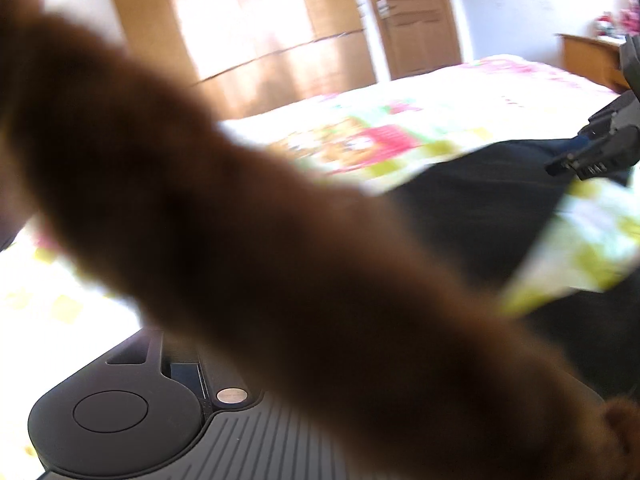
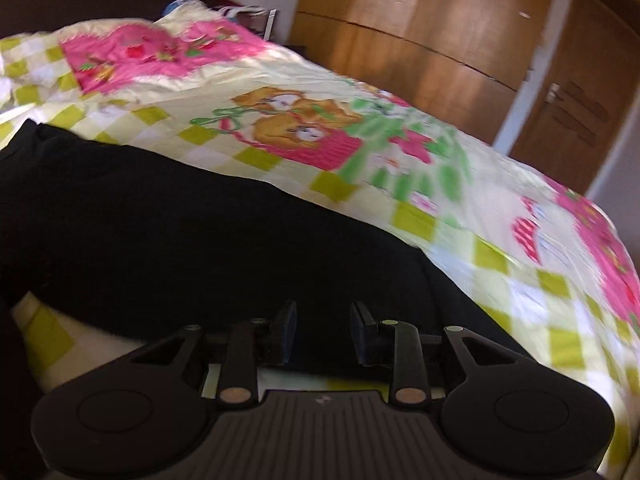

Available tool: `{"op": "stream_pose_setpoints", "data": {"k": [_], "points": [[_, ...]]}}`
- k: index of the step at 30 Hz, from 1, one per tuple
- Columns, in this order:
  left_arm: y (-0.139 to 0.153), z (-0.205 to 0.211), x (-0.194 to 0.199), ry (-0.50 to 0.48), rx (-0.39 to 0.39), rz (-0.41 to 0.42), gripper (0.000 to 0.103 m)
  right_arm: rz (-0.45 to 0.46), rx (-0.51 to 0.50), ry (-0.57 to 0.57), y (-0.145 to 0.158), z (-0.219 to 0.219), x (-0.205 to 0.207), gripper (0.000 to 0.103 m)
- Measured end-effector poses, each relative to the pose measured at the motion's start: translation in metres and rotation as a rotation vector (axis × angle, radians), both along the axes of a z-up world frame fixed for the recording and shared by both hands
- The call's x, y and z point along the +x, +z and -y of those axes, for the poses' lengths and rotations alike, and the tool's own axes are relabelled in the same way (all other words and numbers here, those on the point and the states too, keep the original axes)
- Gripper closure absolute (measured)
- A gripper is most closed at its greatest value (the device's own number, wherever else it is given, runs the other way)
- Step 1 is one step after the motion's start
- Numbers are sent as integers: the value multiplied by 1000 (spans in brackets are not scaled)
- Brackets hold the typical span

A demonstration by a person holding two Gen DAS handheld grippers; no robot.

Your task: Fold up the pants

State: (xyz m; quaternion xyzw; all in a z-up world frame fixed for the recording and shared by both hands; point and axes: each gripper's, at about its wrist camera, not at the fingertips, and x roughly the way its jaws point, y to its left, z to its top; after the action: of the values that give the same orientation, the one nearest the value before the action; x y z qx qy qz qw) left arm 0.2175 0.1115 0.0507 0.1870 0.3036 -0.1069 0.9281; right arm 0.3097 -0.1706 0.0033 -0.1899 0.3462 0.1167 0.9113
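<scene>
Black pants of a soft, matte fabric lie on a bed spread with a glossy quilted cover in yellow-green checks, pink patches and teddy-bear prints. In the right wrist view their long axis runs from 9 o'clock toward 5 o'clock, the upper edge curving smoothly against the cover. The right hand-held gripper hangs over the near end of the cloth, its two dark fingers standing moderately apart with nothing between them. Bare bedcover stretches from 12 to 3 o'clock, ending at wooden wardrobe doors. In the left wrist view a blurred brown shape, too close to identify, hides the left hand-held gripper's fingers; its opening cannot be told. The pants and right hand-held gripper appear at 3 o'clock.
</scene>
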Motion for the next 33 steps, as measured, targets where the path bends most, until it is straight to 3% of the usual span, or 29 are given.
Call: {"op": "stream_pose_setpoints", "data": {"k": [4,9,13,16,21,22,23,24,26,29,33], "points": [[-3,-47,61,52,40,-45,42,-51,-50,157,-2,-39,54,59],[-7,-97,123,95,27,-140,42,-86,-161,345,-1,-85,105,53],[-14,-117,147,72,-55,-225,36,-154,-188,439,-4,-117,140,49],[-25,-122,156,47,-30,-271,36,-224,-242,506,-14,-133,150,49],[-36,-131,168,42,-48,-343,32,-279,-256,503,-33,-143,164,49],[-39,-130,168,42,-29,-351,37,-275,-251,500,-36,-144,164,51],[-41,-127,168,49,-1,-352,53,-275,-233,500,-38,-144,162,64],[-43,-125,168,58,14,-355,62,-287,-205,504,-39,-143,159,74],[-42,-123,166,69,-7,-359,82,-255,-203,497,-42,-143,151,80],[-40,-117,158,87,4,-321,94,-210,-173,453,-37,-139,141,83],[-27,-110,142,78,6,-276,97,-167,-105,431,-11,-128,123,83]]}}
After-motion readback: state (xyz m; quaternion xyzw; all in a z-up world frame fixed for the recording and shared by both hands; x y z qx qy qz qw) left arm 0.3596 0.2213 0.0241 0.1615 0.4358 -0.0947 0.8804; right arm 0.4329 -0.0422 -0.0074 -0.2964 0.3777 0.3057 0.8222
